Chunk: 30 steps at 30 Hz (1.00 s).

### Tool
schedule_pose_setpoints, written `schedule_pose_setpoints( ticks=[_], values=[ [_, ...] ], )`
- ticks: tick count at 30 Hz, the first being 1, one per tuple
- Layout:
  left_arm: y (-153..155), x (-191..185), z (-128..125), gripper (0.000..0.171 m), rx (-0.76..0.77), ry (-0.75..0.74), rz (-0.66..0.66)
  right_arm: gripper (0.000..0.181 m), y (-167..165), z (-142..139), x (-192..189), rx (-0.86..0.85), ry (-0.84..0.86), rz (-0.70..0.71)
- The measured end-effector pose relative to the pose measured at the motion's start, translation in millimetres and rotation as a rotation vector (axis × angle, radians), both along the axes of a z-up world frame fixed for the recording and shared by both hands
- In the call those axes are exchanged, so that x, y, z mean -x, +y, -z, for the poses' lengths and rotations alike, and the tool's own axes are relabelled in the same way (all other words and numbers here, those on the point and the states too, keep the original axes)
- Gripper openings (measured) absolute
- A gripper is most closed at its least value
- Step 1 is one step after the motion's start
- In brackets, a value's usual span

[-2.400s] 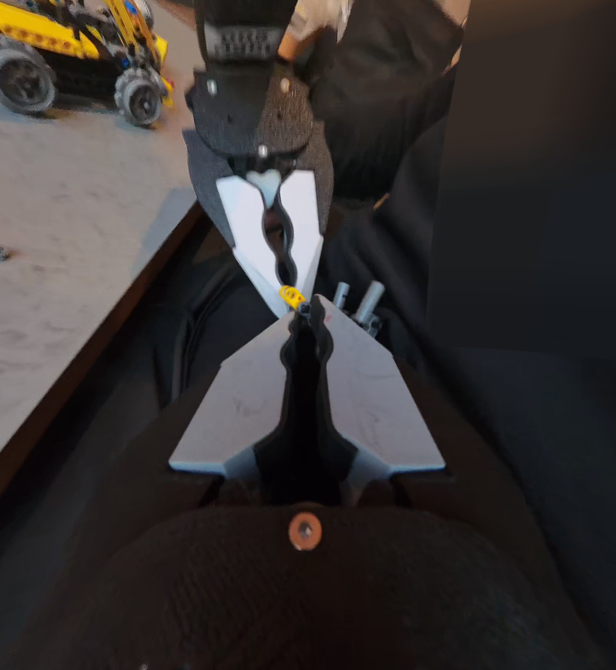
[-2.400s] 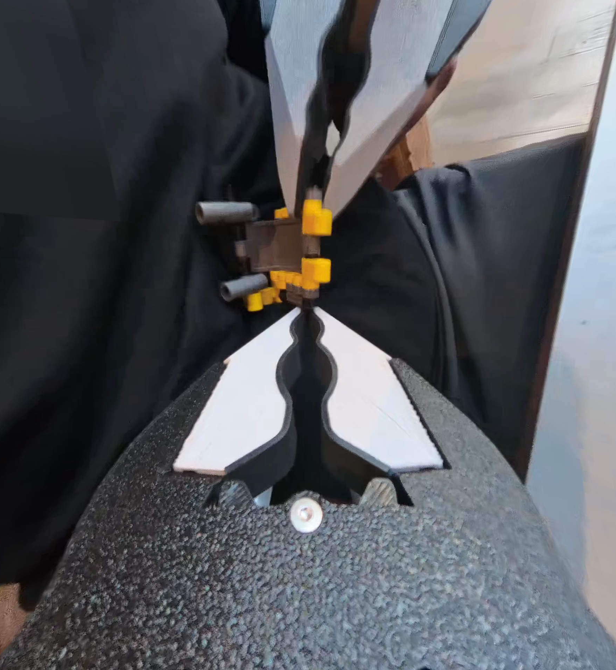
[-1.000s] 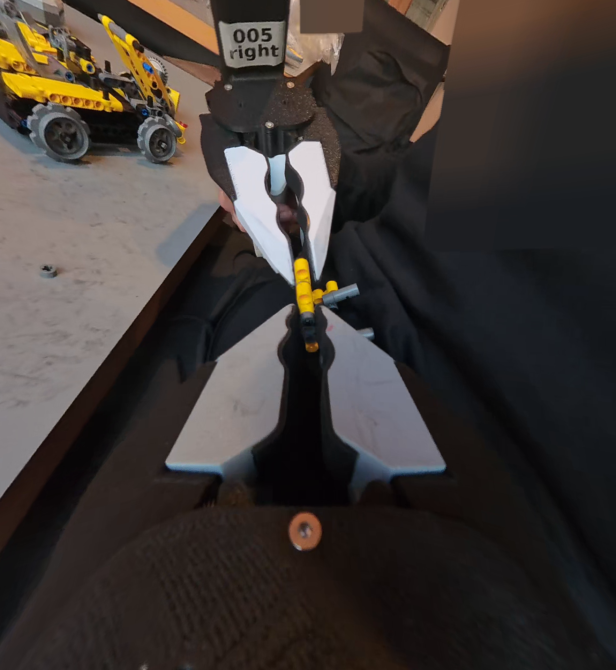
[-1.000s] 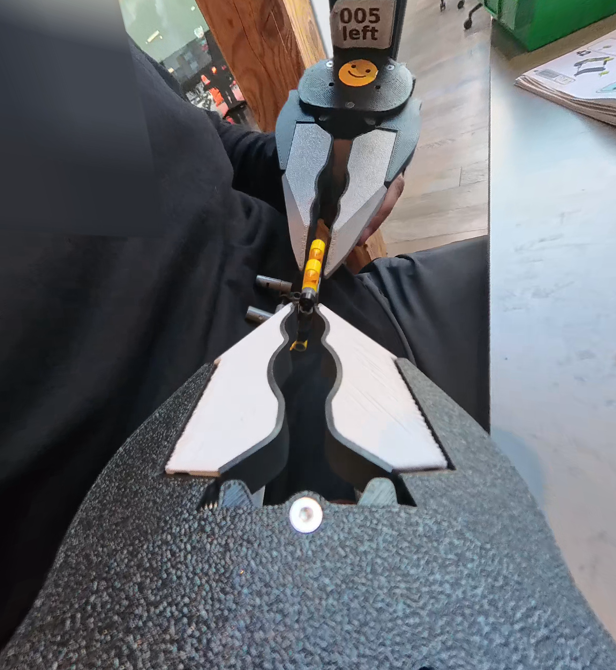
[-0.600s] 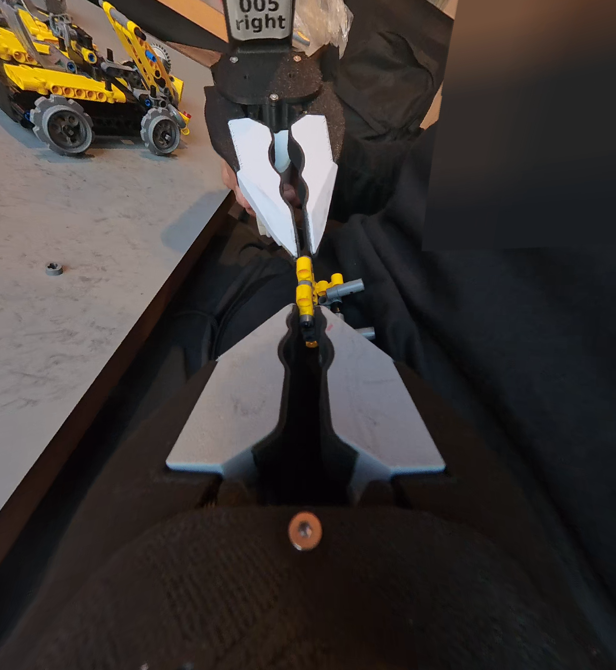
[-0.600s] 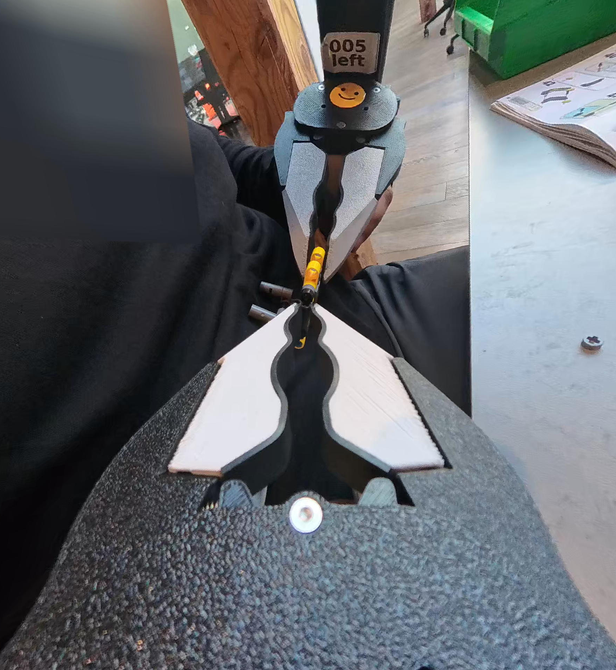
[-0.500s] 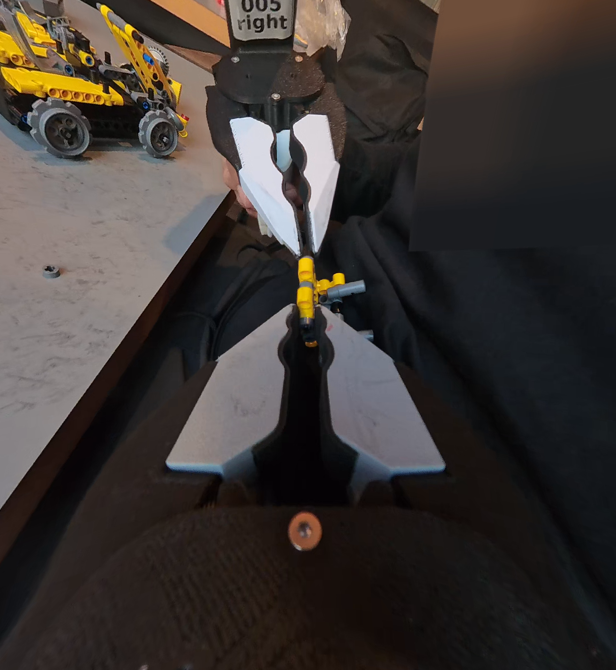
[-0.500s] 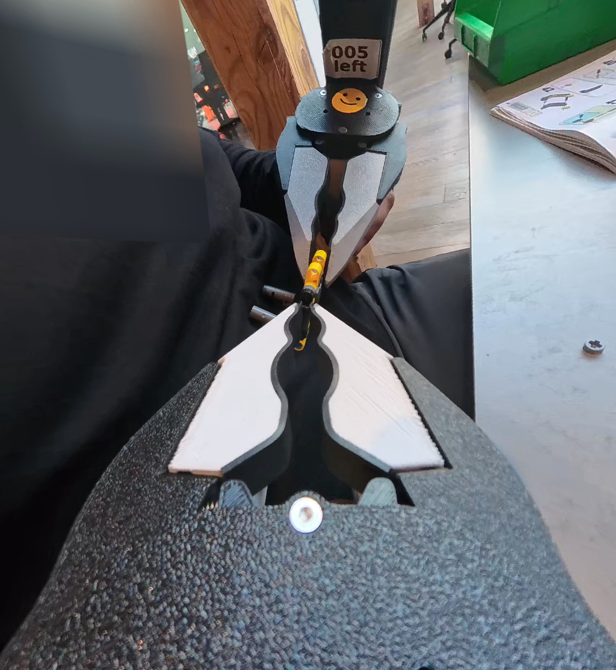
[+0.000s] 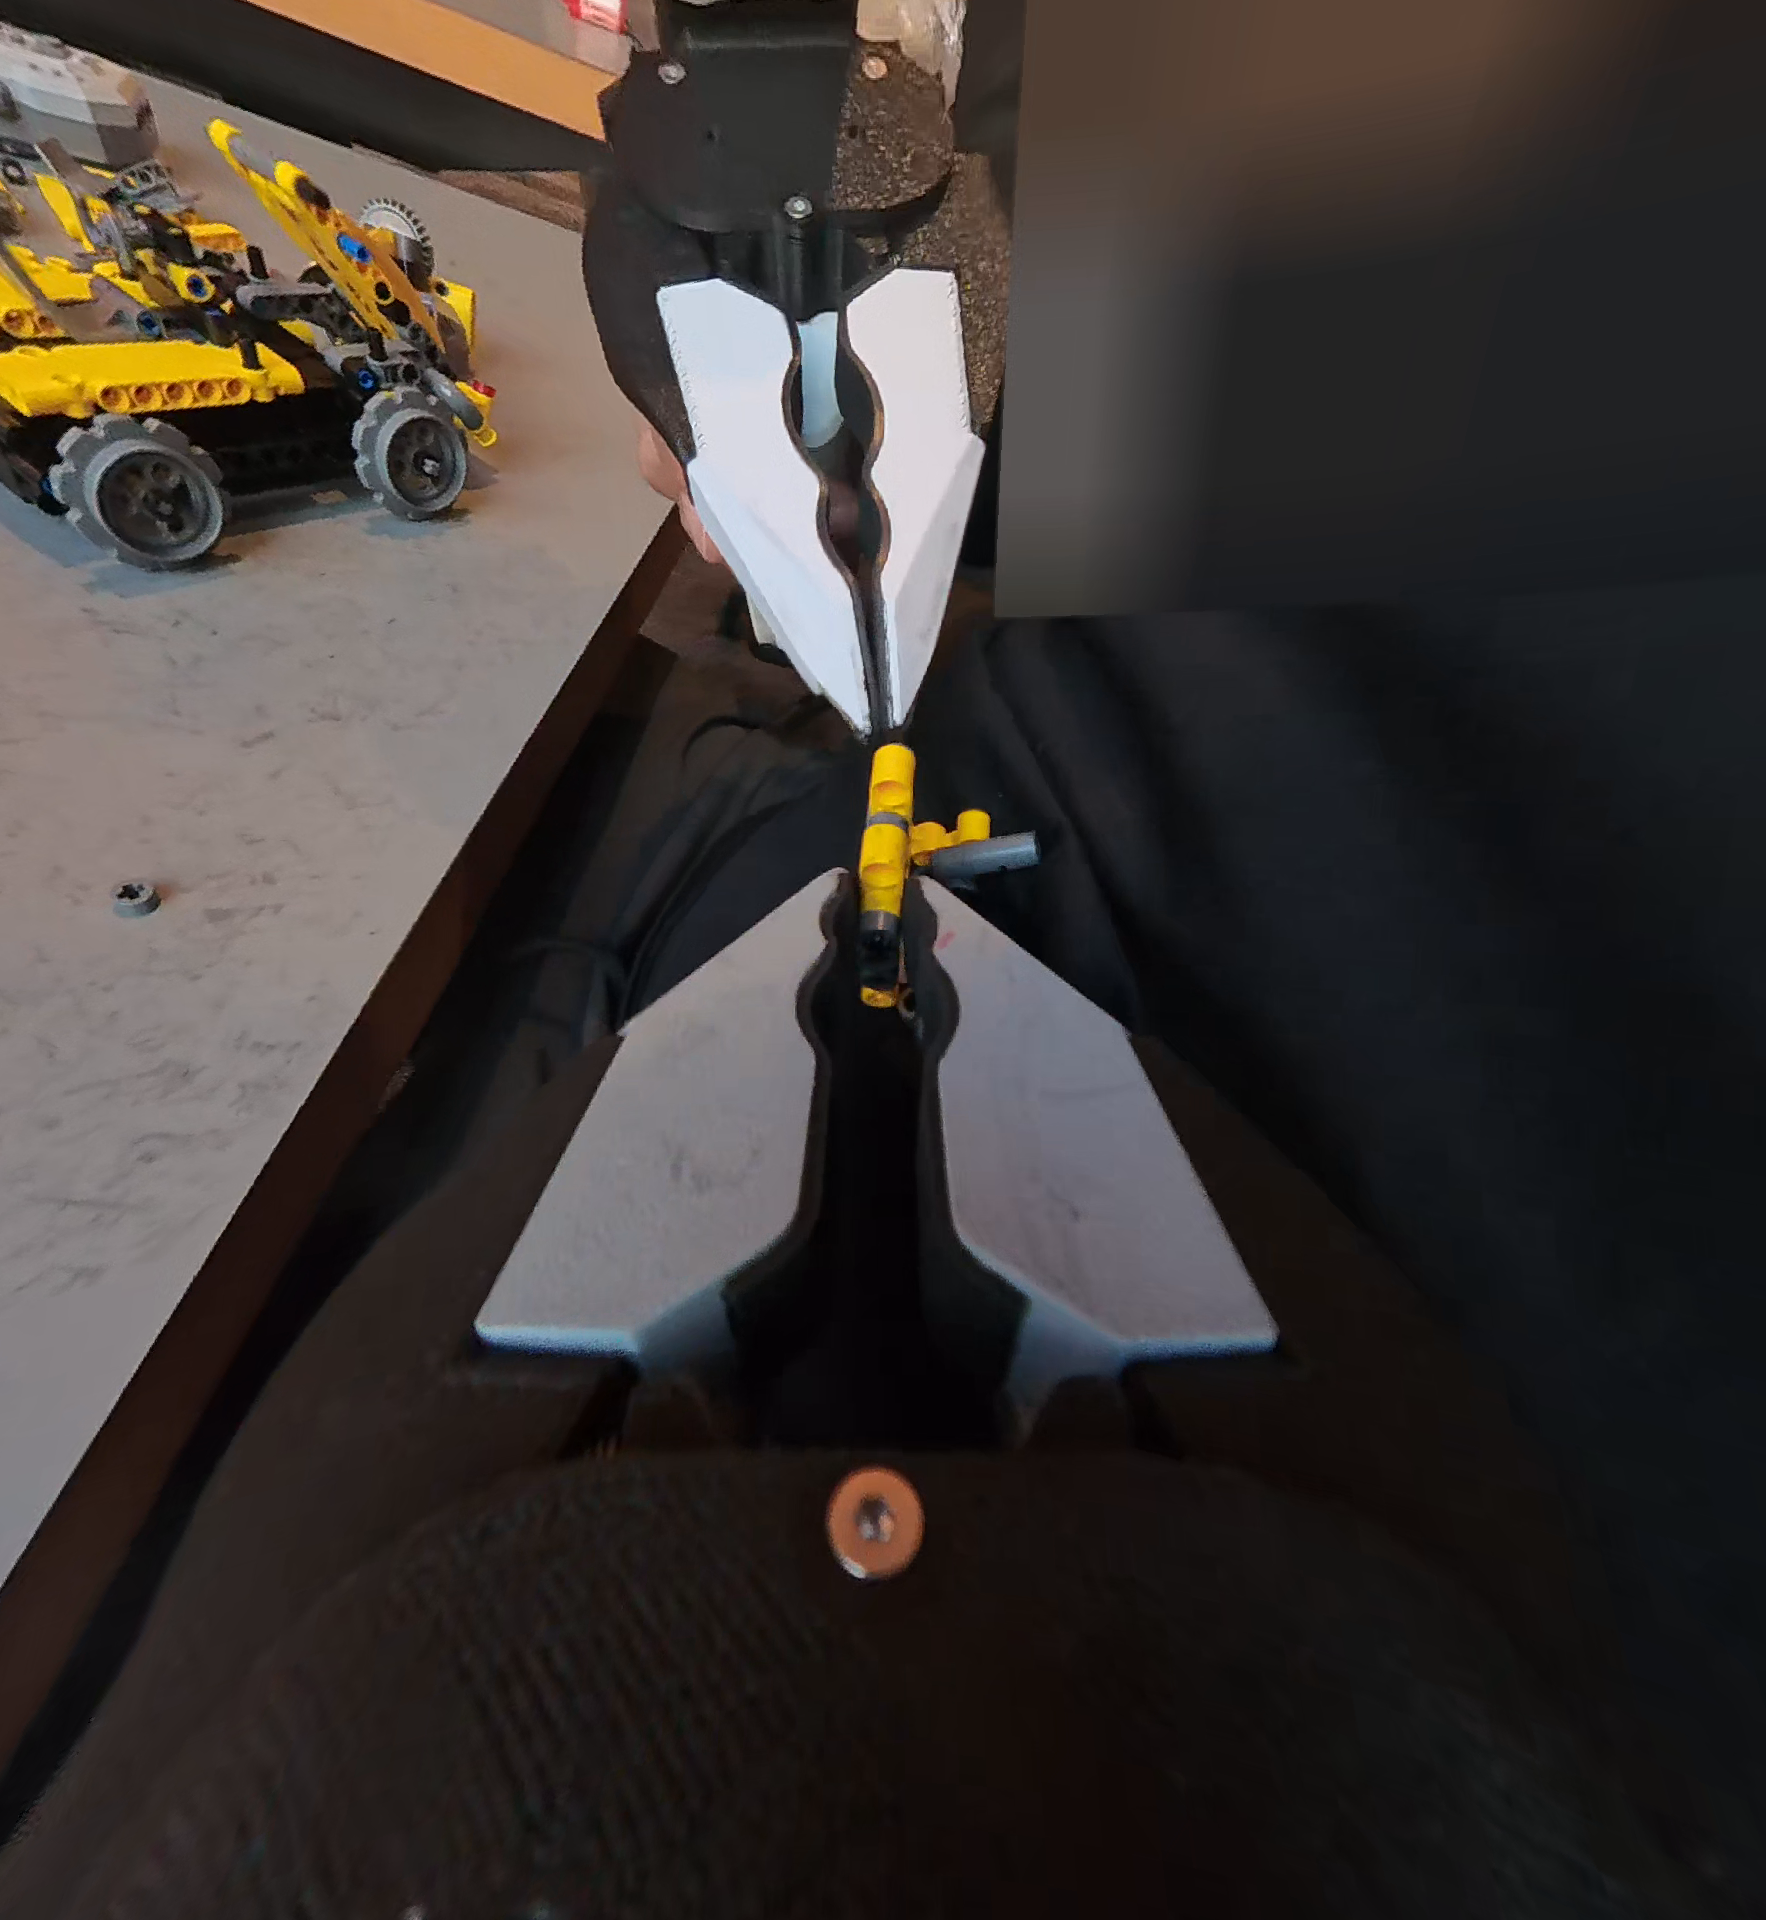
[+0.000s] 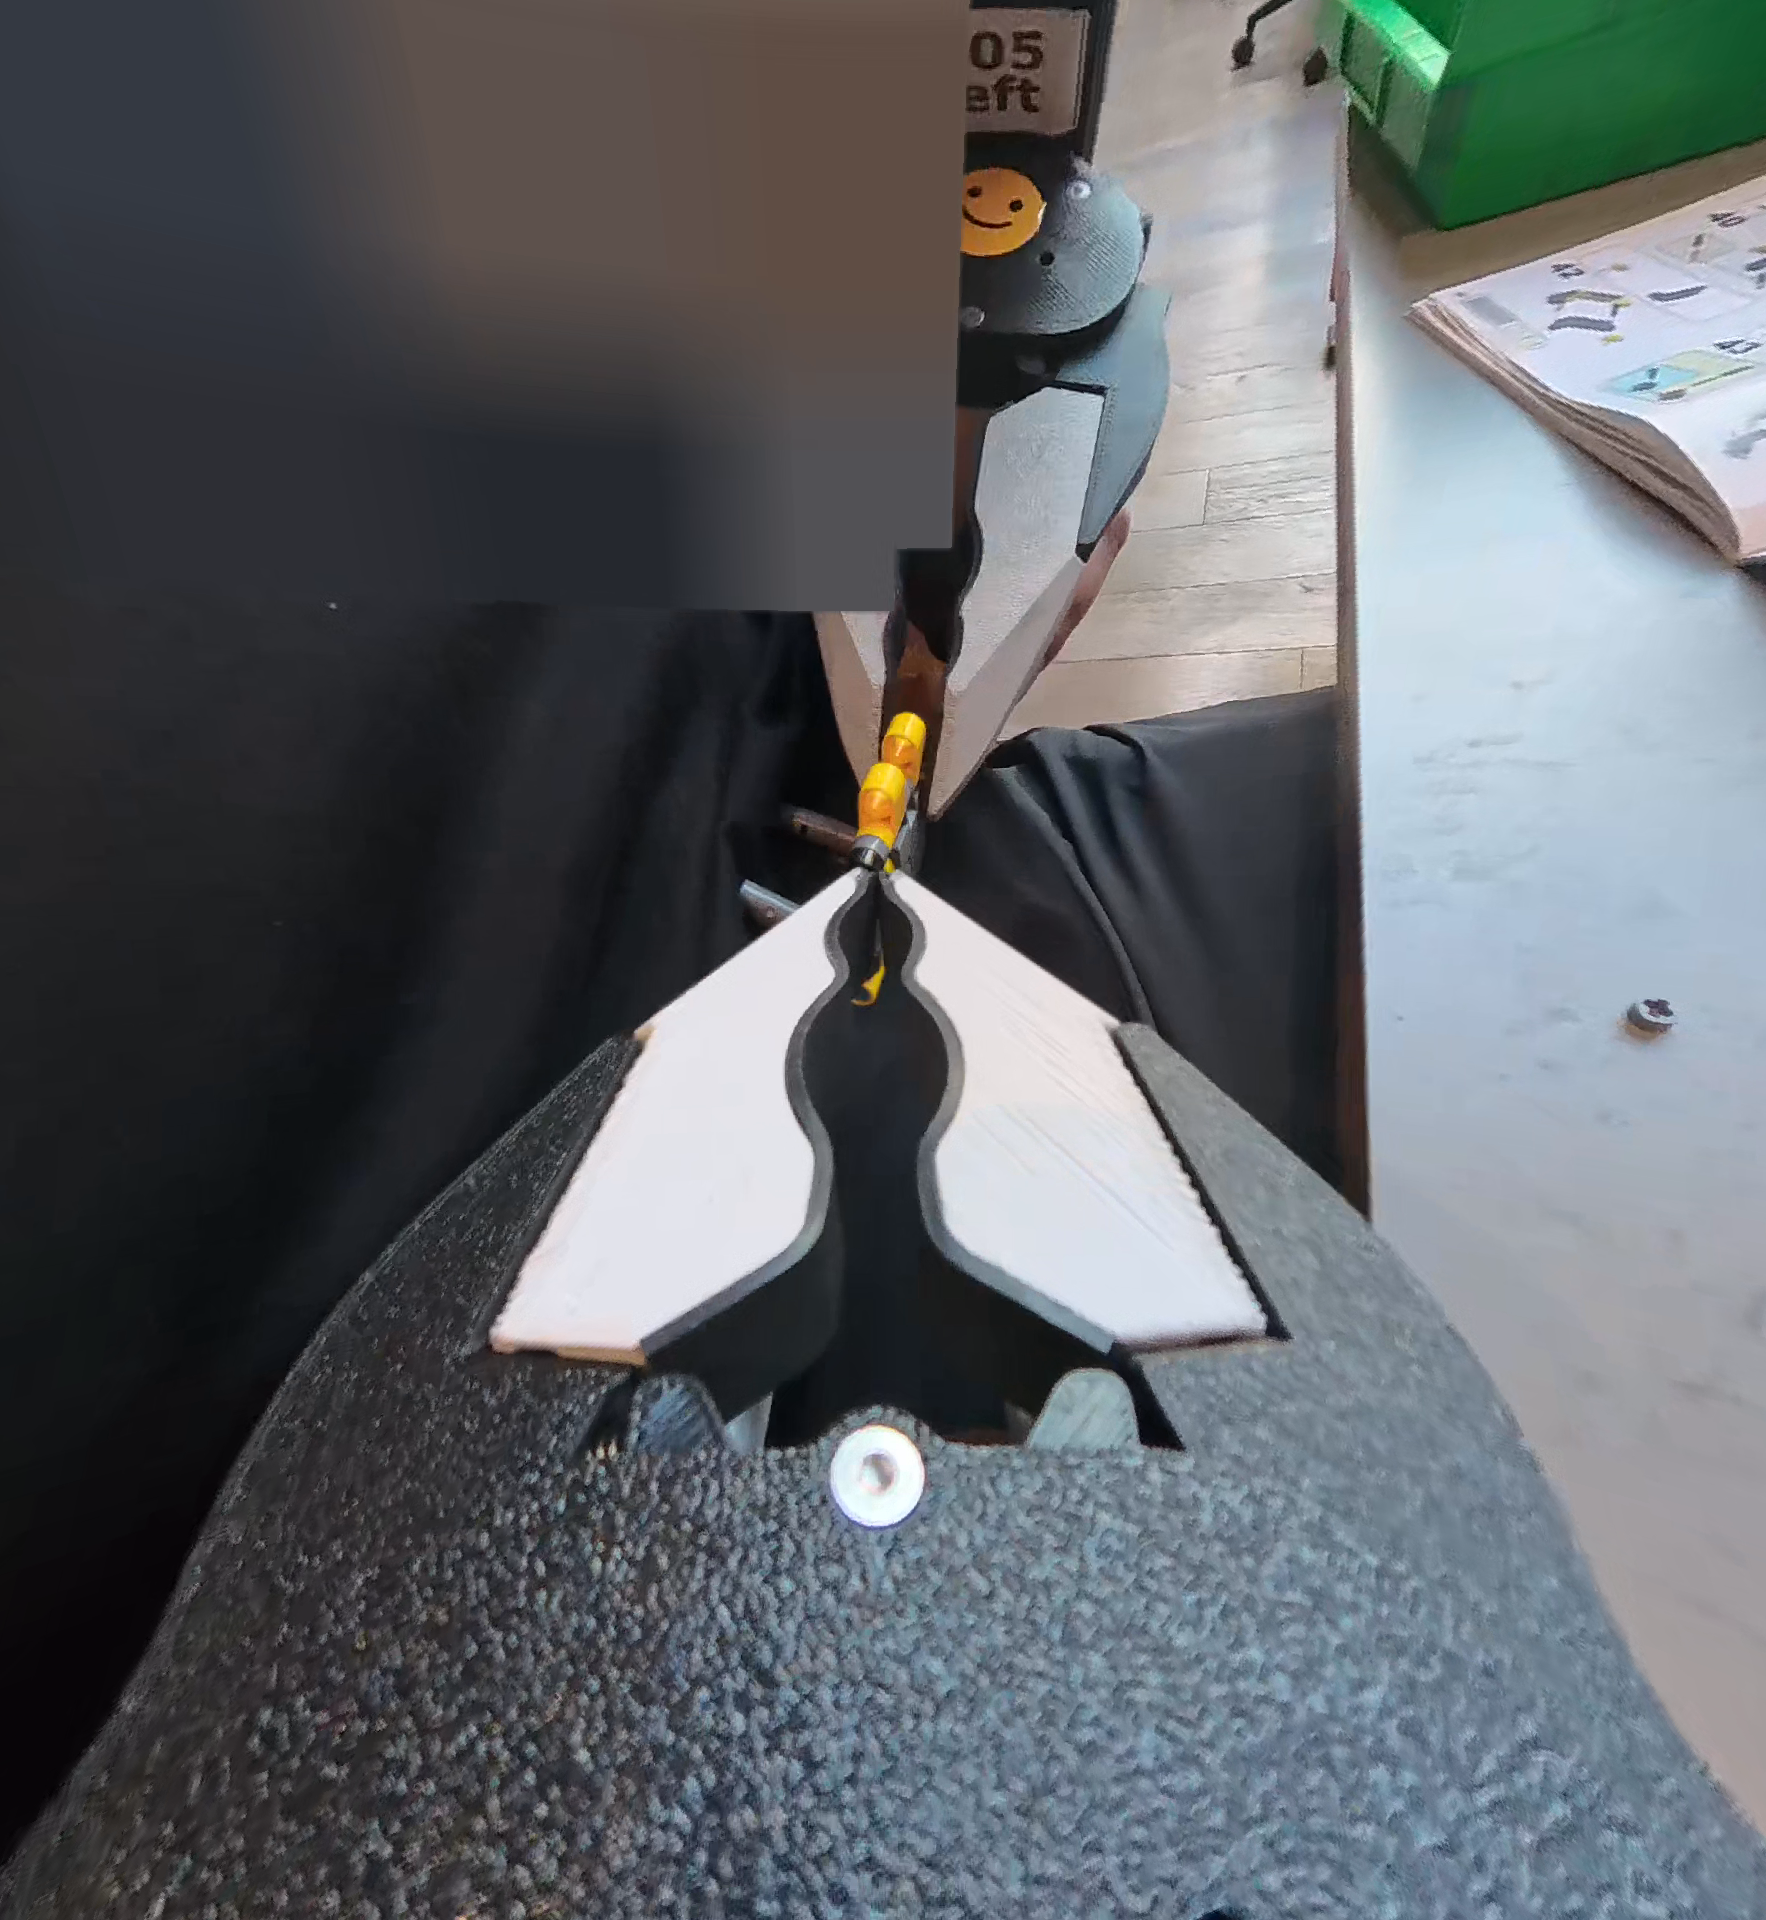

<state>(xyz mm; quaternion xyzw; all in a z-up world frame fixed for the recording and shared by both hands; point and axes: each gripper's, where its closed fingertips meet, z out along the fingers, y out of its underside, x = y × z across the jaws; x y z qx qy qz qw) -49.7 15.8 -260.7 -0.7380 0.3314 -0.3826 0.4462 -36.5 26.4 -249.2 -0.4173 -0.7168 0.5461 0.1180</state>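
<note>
**Two black grippers, white wedge fingers**

Left gripper (image 9: pixel 879 883): black textured housing w/ a copper-toned screw low centre, two pale grey-white wedge fingers (image 9: pixel 671 1174) lined in wavy black padding. Right gripper (image 10: pixel 874 883) — speckled black shell, silver screw, white ribbed fingers (image 10: pixel 1055 1153), same wavy black liners. Seen from the right wrist view, the left unit carries an orange smiley disc and a white label on its black stem. Person wears black — dark sleeve (image 10: pixel 1170 883), dark top.
</note>
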Motion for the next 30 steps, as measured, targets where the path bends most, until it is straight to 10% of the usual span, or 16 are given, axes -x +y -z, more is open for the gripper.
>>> schedule_pose_setpoints(
  ticks=[15,30],
  values=[
    [-10.9,-9.1,-9.4,0.005,-0.317,0.186,0.003,0.005,-13.4,-9.1,-12.7,-0.110,0.021,-0.091],
    [-15.3,-10.8,3.7,0.006,-0.188,0.114,0.080,0.000,-21.3,4.1,-13.6,-0.119,-0.034,-0.143]
  ],
)
